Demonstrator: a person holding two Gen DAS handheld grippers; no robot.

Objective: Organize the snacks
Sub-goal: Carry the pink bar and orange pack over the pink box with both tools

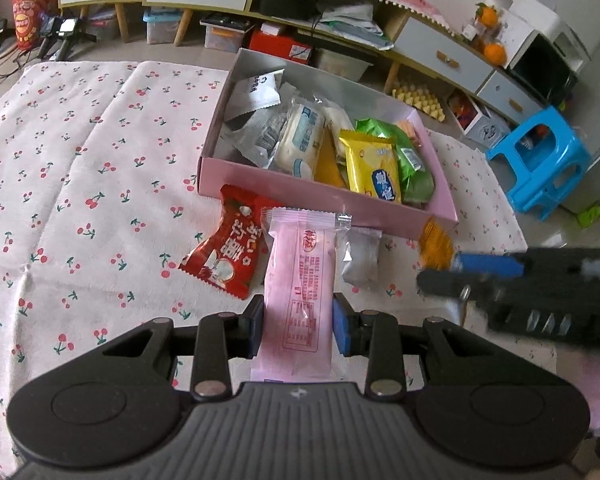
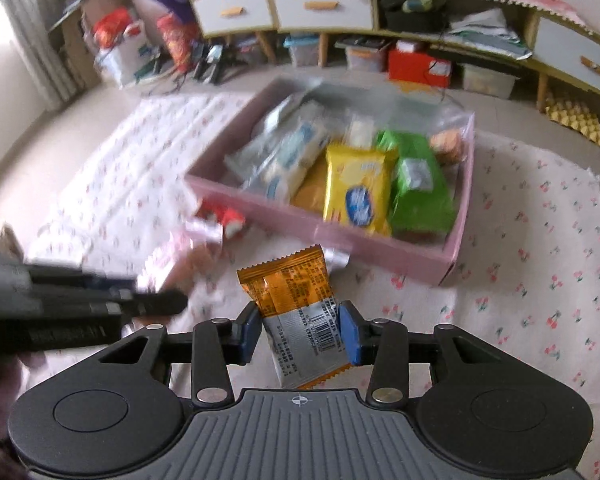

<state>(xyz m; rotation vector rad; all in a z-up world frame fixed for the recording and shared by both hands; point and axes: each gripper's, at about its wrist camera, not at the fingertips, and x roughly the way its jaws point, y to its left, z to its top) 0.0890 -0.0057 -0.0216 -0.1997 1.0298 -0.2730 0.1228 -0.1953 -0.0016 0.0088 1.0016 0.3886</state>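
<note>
Left wrist view shows the left claw pinching a long pink plastic snack packet between its two blue pads, so this claw is closed on the packet. The packet sticks out in front of the claw, above a white cloth with little red cherries that covers the surface below. A red crinkly snack bag with white letters lies on the cloth just left of the pink packet, and a small silver packet lies just to its right. Behind them sits a flat pink cardboard box with its top open. Inside it lie many snacks, such as a yellow packet with a blue circle, a green packet beside it, and a white packet with blue print. The right claw comes in blurry from the right side, with something orange at its tip. Right wrist view shows that claw closed on an orange and silver snack packet with a barcode, held up above the cloth in front of the pink box. The left claw shows blurry at the left edge of this view. Far behind stand white drawers with orange handles.
</note>
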